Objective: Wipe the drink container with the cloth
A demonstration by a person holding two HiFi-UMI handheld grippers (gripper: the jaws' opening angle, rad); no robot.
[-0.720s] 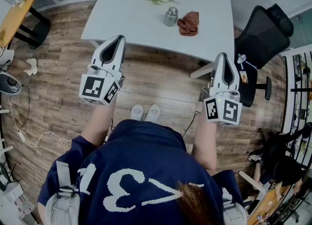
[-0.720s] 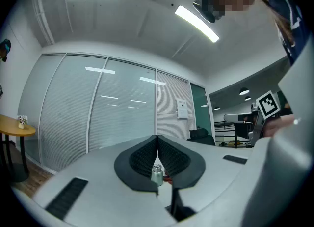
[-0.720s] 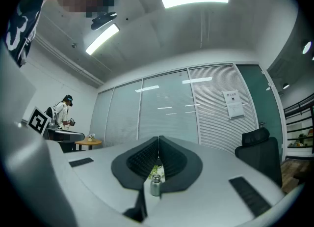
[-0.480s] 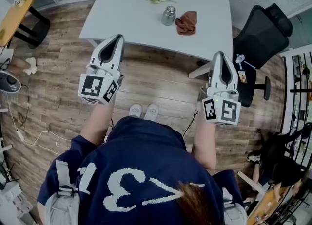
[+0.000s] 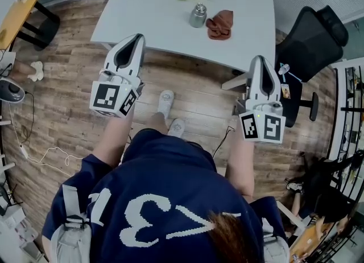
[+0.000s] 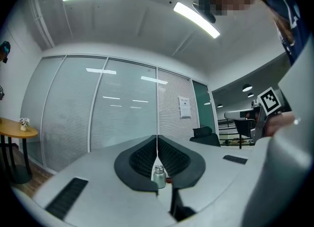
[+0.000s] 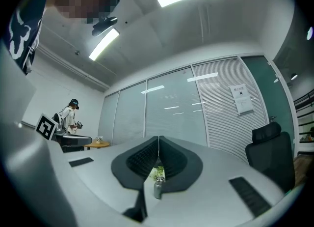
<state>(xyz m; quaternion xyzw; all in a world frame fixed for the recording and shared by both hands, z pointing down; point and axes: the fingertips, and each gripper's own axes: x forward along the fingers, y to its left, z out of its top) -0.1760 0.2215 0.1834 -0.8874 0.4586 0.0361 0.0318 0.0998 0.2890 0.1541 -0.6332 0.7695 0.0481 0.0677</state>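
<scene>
Short of the table, both grippers empty

Head view: drink container (image 5: 198, 16) and cloth (image 5: 220, 24) sit side by side on the table (image 5: 142, 20), well apart from the left gripper (image 5: 136, 40) and right gripper (image 5: 259, 62). Left gripper view: fingers (image 6: 142, 159) closed on nothing. Right gripper view: likewise; a closed-fingered reach could topple the container.

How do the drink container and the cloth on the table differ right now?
The drink container is silvery metal, while the cloth is reddish-brown. The drink container stands upright and keeps a rigid shape, while the cloth lies low in a crumpled heap. In the head view the drink container is to the left of the cloth. Both rest side by side on the white table.
</scene>
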